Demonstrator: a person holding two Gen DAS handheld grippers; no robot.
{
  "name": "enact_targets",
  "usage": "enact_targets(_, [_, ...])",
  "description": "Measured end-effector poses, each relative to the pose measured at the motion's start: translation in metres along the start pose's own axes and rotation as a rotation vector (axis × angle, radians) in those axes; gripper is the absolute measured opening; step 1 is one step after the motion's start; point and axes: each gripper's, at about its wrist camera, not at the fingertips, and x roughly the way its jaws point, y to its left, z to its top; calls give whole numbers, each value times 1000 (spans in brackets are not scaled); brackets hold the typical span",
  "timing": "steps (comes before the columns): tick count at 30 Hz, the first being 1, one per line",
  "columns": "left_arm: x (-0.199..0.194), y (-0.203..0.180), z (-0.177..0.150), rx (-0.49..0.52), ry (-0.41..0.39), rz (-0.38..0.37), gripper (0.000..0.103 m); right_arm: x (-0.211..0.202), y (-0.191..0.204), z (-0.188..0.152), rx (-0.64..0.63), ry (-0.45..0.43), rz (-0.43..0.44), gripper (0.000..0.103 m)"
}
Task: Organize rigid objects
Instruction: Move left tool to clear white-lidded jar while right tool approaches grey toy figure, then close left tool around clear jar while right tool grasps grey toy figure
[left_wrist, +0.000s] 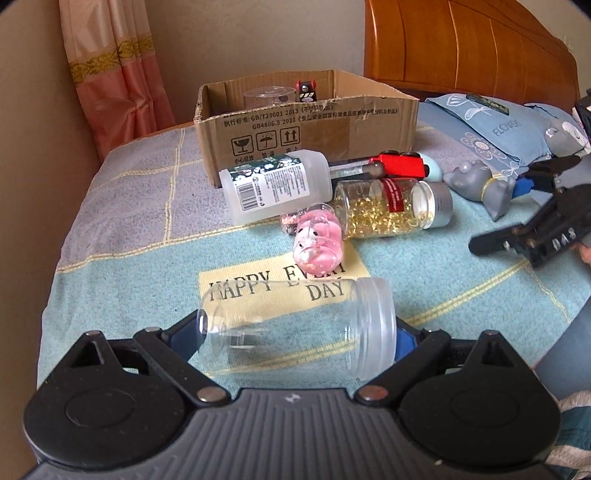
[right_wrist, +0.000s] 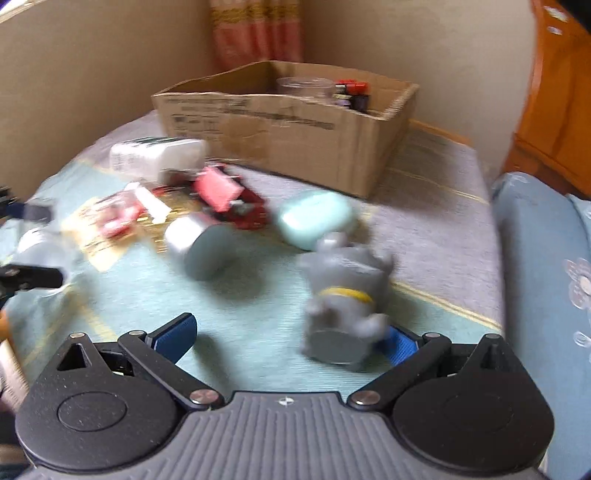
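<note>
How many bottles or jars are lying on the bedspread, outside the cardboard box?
3. The clear empty jar lies nearest, between the left gripper's fingers; the white labelled bottle lies beside the cardboard box; the jar of gold flakes lies right of it. Others may be hidden.

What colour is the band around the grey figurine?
Yellow band around the grey figurine; right wrist view shows it best.

**What lies on my bed**

The bed (left_wrist: 110, 236) carries a cardboard box (left_wrist: 306, 122). In front of the box I see a white bottle (left_wrist: 275, 186), gold-filled jar (left_wrist: 391, 208), pink toy (left_wrist: 319, 240), red toy car (left_wrist: 400, 164) and grey figurine (left_wrist: 484, 184); right of it, a blue pillow (left_wrist: 491, 125).
</note>
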Motion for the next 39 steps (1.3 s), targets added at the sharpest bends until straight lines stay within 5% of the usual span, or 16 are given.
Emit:
enact_targets(9, [2, 3, 2, 11, 1, -23, 96, -14, 29, -11, -120, 55, 86, 103])
enact_targets(15, [5, 4, 3, 2, 10, -32, 96, -15, -1, -14, -98, 45, 35, 103])
enact_targets(39, [16, 7, 4, -18, 33, -63, 96, 20, -44, 32, -341, 94, 222, 103])
